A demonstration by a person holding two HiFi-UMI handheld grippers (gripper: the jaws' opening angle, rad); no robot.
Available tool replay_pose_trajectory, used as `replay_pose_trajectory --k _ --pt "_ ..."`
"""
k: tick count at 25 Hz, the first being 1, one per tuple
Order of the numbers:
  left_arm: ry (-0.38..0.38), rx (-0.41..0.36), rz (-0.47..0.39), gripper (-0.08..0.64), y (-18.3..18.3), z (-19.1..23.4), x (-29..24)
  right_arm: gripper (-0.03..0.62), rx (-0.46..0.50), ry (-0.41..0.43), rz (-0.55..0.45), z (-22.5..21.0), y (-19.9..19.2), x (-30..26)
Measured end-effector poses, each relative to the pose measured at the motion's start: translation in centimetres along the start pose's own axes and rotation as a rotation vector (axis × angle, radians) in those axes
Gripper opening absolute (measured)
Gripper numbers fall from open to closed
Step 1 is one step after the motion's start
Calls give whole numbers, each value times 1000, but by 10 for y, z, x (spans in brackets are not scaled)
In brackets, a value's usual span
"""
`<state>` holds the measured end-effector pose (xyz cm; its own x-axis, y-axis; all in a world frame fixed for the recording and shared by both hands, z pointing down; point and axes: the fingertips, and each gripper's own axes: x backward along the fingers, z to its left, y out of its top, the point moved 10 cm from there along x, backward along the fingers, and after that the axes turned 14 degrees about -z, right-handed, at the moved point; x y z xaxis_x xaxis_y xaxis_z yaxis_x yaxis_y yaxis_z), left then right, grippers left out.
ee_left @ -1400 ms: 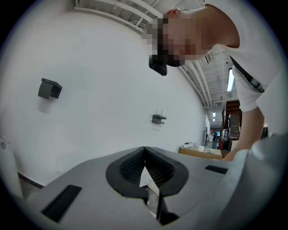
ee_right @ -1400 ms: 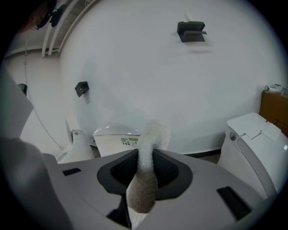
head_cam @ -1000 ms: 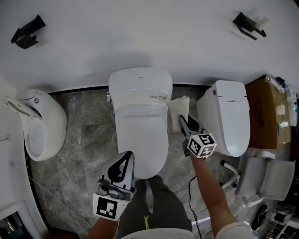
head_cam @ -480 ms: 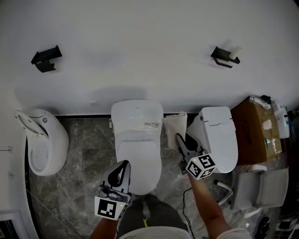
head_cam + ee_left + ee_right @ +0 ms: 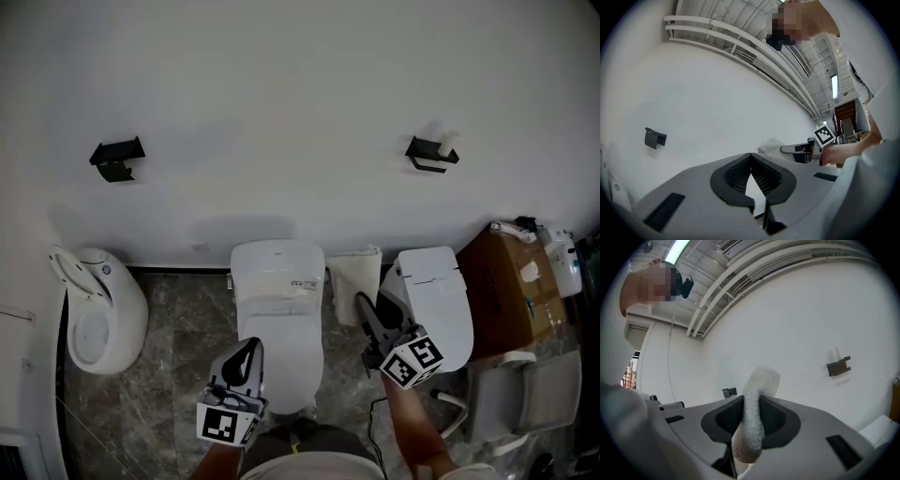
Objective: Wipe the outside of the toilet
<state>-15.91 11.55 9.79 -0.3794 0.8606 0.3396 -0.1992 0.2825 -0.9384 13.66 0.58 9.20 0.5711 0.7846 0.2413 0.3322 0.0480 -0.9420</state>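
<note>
Two grippers sit low in the head view, one on each side of the toilet (image 5: 278,319). The toilet stands in the middle of that frame with its lid down and its back to the white wall.

The right gripper (image 5: 364,305) has its jaws pressed onto a white cloth (image 5: 354,270). In the right gripper view the cloth (image 5: 753,413) is a thick fold squeezed between the dark pads, with its free end poking past the tips. That firm pinch likely keeps the fabric from slipping when it drags over porcelain. In the head view the cloth lies in the gap between the toilet's right flank and a second toilet (image 5: 439,298), at the right of the frame. I cannot tell whether it touches either one.

The left gripper (image 5: 249,349) hovers over the front of the seat, at the lower middle of the frame. Its jaws are pressed together with nothing between them, so it probably waits out of the way while the other works.

Both gripper views look up at bare wall, so both tools are tilted upward. That suggests the cloth is lifted off the surface just now.
</note>
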Motion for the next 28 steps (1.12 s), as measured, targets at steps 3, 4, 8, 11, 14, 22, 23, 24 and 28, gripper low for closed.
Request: replay_pose_trajectory --k 3,4,8,11,14,22,23,24,28 --pt "1 -18 -16 17 15 -4 4 114 12 48 -39 16 25 3" --pt "1 -20 -18 17 19 -5 5 114 15 63 -53 22 33 5" --pt "1 -32 -28 17 33 -9 8 114 39 136 -88 43 57 13" --pt "4 -41 -34 18 41 -11 10 115 86 166 -98 55 69 20" --pt "7 -39 -32 18 47 -8 9 115 112 176 -110 64 78 29" --pt "24 -67 -65 17 64 1 4 115 177 190 -125 72 104 56" --pt "28 -73 -70 17 67 4 5 115 185 191 -122 73 106 60" --pt "33 -77 -75 17 69 6 6 115 194 187 -124 73 108 63" --pt "53 -87 -87 17 79 13 8 115 234 119 -169 73 116 76"
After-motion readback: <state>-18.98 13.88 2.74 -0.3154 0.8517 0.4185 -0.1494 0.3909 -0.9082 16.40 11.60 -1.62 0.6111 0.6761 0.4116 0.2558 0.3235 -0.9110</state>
